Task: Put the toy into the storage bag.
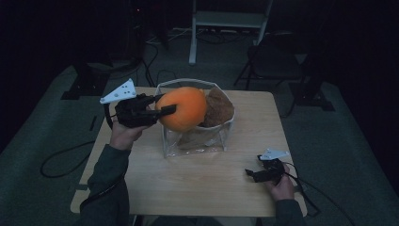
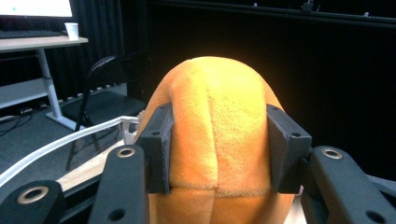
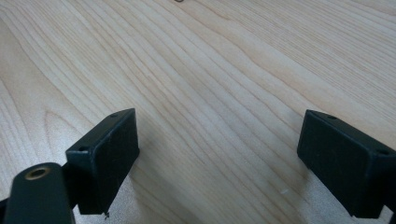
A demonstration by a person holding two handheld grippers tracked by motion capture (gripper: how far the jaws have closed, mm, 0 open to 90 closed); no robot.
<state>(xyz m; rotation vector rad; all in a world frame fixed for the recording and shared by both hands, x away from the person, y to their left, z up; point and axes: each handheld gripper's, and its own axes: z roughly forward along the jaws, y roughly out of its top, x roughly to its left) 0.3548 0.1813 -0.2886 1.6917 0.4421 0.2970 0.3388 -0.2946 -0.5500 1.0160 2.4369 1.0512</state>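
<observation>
An orange plush ball hangs over the left half of a clear plastic basket on the wooden table. My left gripper comes in from the left and is shut on the orange plush ball, its pads pressed into both sides of the fabric. A brown plush toy lies in the basket beside it. My right gripper rests low at the table's front right, open, with bare wood between its fingers.
A folding chair and a desk leg stand on the floor beyond the table. Cables trail across the floor on the left. Bare wood lies in front of the basket.
</observation>
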